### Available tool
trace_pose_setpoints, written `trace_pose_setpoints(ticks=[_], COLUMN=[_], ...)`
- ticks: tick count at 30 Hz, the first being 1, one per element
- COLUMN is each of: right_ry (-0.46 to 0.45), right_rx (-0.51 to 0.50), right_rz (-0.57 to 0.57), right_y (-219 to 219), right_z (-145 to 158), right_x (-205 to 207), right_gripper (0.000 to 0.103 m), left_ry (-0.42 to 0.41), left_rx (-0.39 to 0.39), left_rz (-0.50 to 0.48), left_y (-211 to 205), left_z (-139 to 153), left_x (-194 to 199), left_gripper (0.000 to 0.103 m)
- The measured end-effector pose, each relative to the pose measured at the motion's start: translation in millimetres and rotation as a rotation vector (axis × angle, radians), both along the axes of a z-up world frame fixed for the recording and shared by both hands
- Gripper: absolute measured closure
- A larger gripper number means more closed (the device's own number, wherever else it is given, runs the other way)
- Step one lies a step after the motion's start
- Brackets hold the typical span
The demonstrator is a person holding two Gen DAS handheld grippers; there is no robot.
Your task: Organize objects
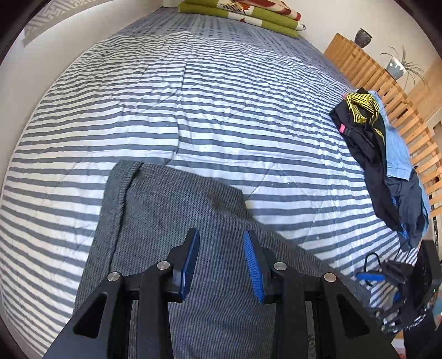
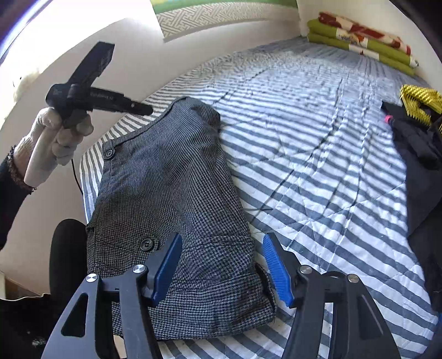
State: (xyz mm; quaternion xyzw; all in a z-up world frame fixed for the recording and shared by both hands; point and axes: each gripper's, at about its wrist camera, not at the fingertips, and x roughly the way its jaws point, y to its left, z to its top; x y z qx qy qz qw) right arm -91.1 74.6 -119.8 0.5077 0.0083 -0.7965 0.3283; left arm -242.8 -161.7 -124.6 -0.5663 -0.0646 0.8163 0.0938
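Note:
A folded grey houndstooth garment (image 1: pixel 165 210) (image 2: pixel 171 193) with black buttons lies on the striped quilt (image 1: pixel 193 105) (image 2: pixel 317 154), near the bed's corner. My left gripper (image 1: pixel 221 248) hovers over it, jaws apart with only the cloth showing below the gap. In the right wrist view a gloved hand (image 2: pixel 55 138) holds the left gripper (image 2: pixel 143 110) raised beside the garment. My right gripper (image 2: pixel 221 265) stands open over the garment's near end, its blue pads (image 2: pixel 276 270) clear of the cloth. In the left wrist view the right gripper (image 1: pixel 384 287) shows small at the lower right.
A loose pile of dark clothes (image 1: pixel 381 154) (image 2: pixel 414 154) with a yellow mesh piece and light blue denim lies at the quilt's right side. Folded green and red blankets (image 1: pixel 240 13) (image 2: pixel 359 36) sit at the far end. A wooden slatted frame (image 1: pixel 386 91) runs behind the pile.

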Motion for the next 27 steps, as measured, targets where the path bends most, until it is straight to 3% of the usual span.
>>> trace_pose_setpoints(ticks=[4,5,6,9,13,15,17,19,21,23,27], right_ry=[-0.09,-0.065,-0.035,0.063,0.183,0.163,0.104,0.043,0.016,0.022,0.082], right_rx=[-0.015,0.002,0.025,0.05,0.064,0.069,0.09,0.113,0.107,0.079,0.029], right_rz=[0.063,0.068,0.072,0.096,0.128,0.122,0.101,0.089,0.075,0.061,0.072], right_y=[-9,-11,-15,-28,-38,-36,-29,-18,-5,7,7], right_z=[-21,-21,-18,-6,16,15,4,-2,0,13,51], right_x=[10,16,24,43,67,63,53,44,39,35,18], right_gripper=[0.046,0.05,0.065,0.077,0.082,0.082,0.079,0.07,0.067,0.067,0.066], left_ry=[-0.053,-0.059,-0.064,-0.06,-0.038,0.004,0.05,0.104,0.135,0.142,0.142], left_rx=[-0.002,-0.013,-0.02,-0.01,-0.03,-0.026,-0.019,-0.028,-0.009,0.004,0.092], left_rz=[0.076,0.109,0.142,0.214,0.227,0.228,0.239,0.259,0.302,0.364,0.435], left_y=[2,-2,-8,-22,-24,-28,-37,-49,-65,-80,-90], left_z=[-32,-39,-47,-60,-56,-36,-10,17,37,49,44], left_x=[-28,-34,-38,-46,-52,-45,-25,5,48,96,179], left_gripper=[0.067,0.067,0.067,0.067,0.067,0.067,0.067,0.066,0.06,0.054,0.054])
